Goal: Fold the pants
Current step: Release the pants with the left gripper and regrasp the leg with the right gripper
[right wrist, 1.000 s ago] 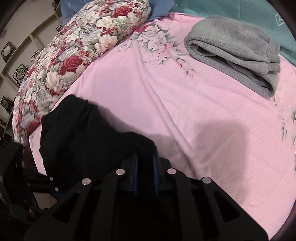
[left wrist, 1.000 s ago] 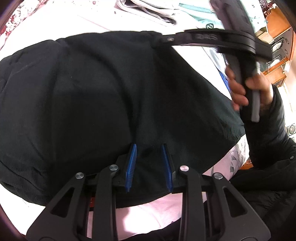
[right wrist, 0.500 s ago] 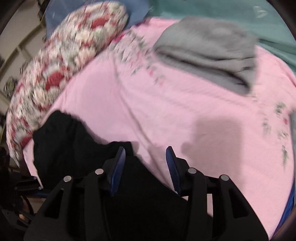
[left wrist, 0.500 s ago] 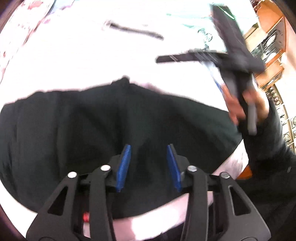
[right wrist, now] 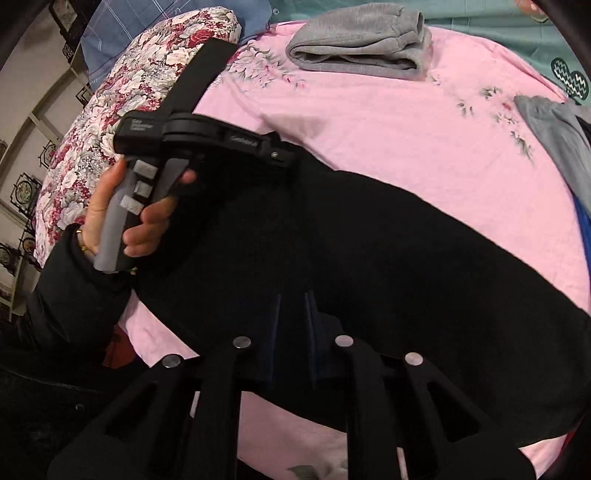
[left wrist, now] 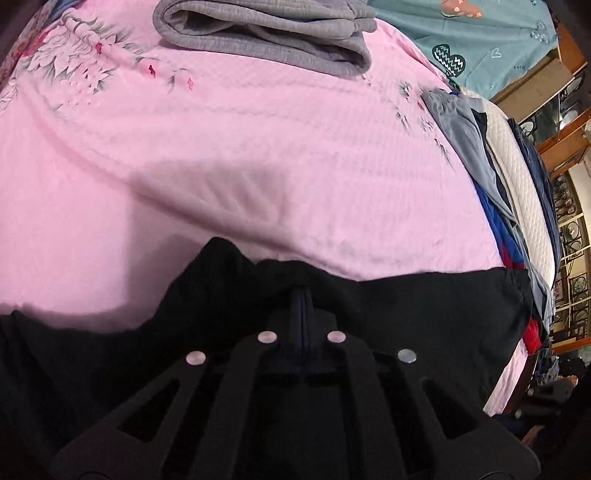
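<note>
Pants (right wrist: 369, 258), black, lie spread on the pink bedsheet (left wrist: 258, 147). Left gripper (left wrist: 302, 295) is closed, its blue pads pinching a bunched fold at the far edge of the fabric. Right gripper (right wrist: 293, 317) sits over the near part, jaws slightly apart with black cloth between them; grip can't be confirmed. Folded grey garment (left wrist: 266, 33) lies well beyond.

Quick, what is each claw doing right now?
Left claw: closed, pinching the black pants.
Right claw: slightly open over the pants, gripping nothing.
</note>
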